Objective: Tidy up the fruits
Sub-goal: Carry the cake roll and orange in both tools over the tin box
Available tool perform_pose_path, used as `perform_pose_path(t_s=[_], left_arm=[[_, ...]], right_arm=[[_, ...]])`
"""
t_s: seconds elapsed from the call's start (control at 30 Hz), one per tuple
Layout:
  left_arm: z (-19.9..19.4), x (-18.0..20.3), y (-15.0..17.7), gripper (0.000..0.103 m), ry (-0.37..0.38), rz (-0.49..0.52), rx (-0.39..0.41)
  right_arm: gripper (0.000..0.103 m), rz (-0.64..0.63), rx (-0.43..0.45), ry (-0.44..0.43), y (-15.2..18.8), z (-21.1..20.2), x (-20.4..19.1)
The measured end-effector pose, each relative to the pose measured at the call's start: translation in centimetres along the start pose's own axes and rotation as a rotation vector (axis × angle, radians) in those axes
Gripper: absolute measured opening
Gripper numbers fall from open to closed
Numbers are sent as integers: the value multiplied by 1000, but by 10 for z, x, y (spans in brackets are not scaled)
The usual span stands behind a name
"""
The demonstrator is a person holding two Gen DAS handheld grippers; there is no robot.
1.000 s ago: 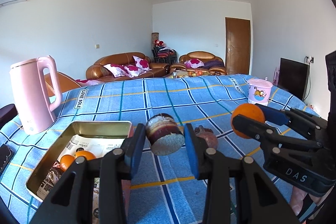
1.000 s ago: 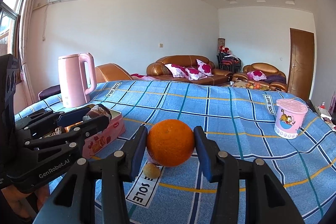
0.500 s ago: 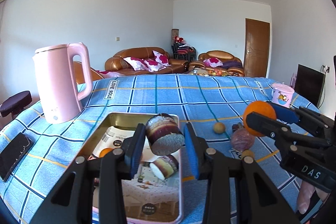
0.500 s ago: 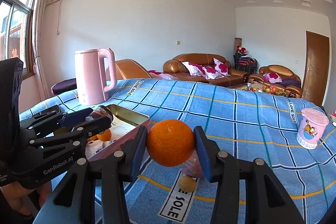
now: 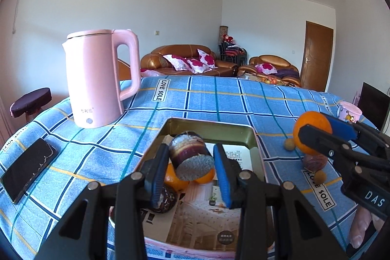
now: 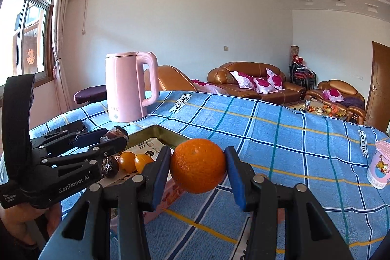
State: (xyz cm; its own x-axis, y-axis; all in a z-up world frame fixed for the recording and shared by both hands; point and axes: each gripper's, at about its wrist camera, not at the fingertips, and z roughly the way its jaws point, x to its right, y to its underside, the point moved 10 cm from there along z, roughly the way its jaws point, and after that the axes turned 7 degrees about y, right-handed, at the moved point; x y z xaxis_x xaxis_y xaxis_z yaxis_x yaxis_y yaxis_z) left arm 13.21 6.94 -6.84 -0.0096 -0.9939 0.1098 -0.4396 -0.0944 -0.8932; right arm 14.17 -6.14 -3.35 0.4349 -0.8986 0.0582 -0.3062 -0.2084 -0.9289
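L gripper [image 5: 191,162] is clenched on a dark purple-brown fruit [image 5: 190,157], blue fingers [image 5: 223,174] pressing both sides. It hangs over the open metal tin [image 5: 209,127], which sits on the counter w/ blue plaid cloth [image 5: 219,99]. A sec ago the tin lay down-left of the fingers; now it's straight under them, so the held fruit has come over the tin. Inside the tin: two small oranges [image 5: 176,178] partly hidden behind the held fruit, plus another dark fruit [image 5: 165,199] by the near-left finger, all on a printed paper liner.

R gripper [image 6: 197,169] is grasping a big orange [image 6: 198,166], fingers [image 6: 235,177] tight on its sides, held above the cloth just beside the tin's near right edge. Before, the tin was further off to its left w/ a small tan fruit showing under the orange; now the tin corner [image 6: 168,134] is right behind the orange & that small fruit is hidden in this view. Both grips unchanged vs earlier.

From L view, still on the cloth right of the tin: a purple fruit [image 5: 314,162] & two small tan round ones [image 5: 289,145], [image 5: 319,177], under the R gripper.

Pink kettle [image 5: 97,79] now stands much closer & bigger, left-back of the tin. A dark phone [image 5: 28,172] lies far left. Pink cup [image 6: 381,167] at the right edge.
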Motion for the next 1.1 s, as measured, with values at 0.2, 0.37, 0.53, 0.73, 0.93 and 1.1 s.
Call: perform_pose_path(t_s=[0.2,0.37,0.53,0.73,0.93,1.1], left_arm=[[3,-12,6,39,-18,-14,-34],[2,-17,9,39,-4,-34,-52],[2,-24,17,39,-18,-43,-70],[6,-27,21,39,-15,-53,-87],[3,-34,20,40,-47,-60,-79],[-5,-45,21,62,-93,-68,-63]], right_arm=[[48,-29,-29,-52,1,15,-27],[48,-52,-71,-84,8,30,-43],[48,-61,-107,-103,15,41,-52],[48,-72,-126,-113,19,47,-58],[48,-97,-156,-144,21,53,-69],[49,-119,-183,-150,26,57,-74]])
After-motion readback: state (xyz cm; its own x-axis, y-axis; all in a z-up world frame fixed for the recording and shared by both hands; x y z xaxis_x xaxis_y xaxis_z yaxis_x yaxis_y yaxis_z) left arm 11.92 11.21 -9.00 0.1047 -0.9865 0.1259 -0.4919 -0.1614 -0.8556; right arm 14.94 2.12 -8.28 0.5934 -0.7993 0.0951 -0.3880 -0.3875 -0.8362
